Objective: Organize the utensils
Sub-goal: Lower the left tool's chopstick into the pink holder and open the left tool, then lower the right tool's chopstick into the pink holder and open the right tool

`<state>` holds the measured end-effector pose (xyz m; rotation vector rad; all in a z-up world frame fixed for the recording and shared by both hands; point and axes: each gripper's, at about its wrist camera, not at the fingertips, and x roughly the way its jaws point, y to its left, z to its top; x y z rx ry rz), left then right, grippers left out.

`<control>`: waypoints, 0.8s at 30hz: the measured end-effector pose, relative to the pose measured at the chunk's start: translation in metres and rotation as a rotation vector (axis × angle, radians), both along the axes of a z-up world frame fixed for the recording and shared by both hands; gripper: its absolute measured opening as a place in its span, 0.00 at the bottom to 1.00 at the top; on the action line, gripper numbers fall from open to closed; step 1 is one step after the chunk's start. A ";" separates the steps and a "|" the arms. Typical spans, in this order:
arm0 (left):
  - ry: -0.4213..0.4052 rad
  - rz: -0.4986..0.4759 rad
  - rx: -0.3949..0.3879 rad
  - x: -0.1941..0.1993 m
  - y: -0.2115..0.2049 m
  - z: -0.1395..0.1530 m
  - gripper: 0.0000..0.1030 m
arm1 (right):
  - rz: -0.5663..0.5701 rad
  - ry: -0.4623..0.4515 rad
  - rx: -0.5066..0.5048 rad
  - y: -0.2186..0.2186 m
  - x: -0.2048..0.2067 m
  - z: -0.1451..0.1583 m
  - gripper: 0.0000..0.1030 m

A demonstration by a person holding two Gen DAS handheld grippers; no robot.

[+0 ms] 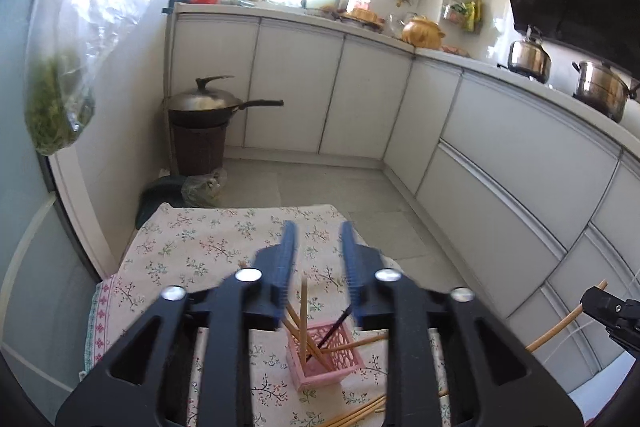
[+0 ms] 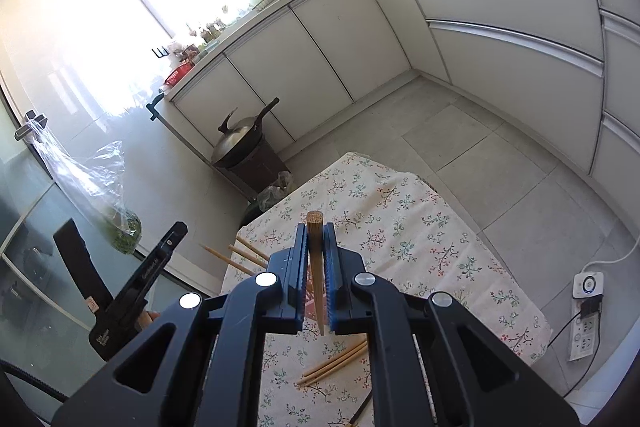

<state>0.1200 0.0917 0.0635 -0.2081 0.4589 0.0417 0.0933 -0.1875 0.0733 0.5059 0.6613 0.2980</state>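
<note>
**Left tool empty over the holder, right tool carrying one chopstick**

Nearest my left camera sat the left tool (image 1: 318, 267), its blue pads parted with nothing between them. No earlier view was on hand, so I only noted them apart and empty. Directly below the gap stood the pink holder (image 1: 325, 357) on the flowered cloth of the worktop (image 1: 192, 251). Several bamboo chopsticks and one dark chopstick (image 1: 335, 327) leaned inside it, fanned against the walls. I judged that the tool hung there because it had nothing left to hold over the holder.

On the right camera, the right tool (image 2: 317, 267) was clamped tight on a single bamboo chopstick (image 2: 314, 231). The stick ran lengthwise between the pads, its square butt poking past the tips and its thin end pointing back toward the camera. I took that grip as chosen so the stick could be tipped into the holder end first. The holder itself was not clear in that view.

Loose chopsticks (image 2: 334, 361) lay flat on the cloth just below the right tool, still to be gathered. More sticks (image 2: 240, 255) showed at the cloth's left edge, beside the left tool's black body. I reckoned the job was partway through, with the held stick next to go in.
</note>
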 end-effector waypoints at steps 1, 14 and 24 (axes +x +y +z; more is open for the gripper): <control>-0.018 0.019 -0.002 -0.003 0.003 0.004 0.39 | -0.001 -0.007 0.004 0.001 0.001 0.003 0.08; -0.056 0.080 -0.054 -0.024 0.035 0.017 0.62 | -0.006 -0.061 -0.067 0.049 0.044 0.031 0.08; -0.005 0.064 -0.039 -0.015 0.034 0.010 0.62 | 0.016 0.024 -0.124 0.094 0.097 -0.019 0.12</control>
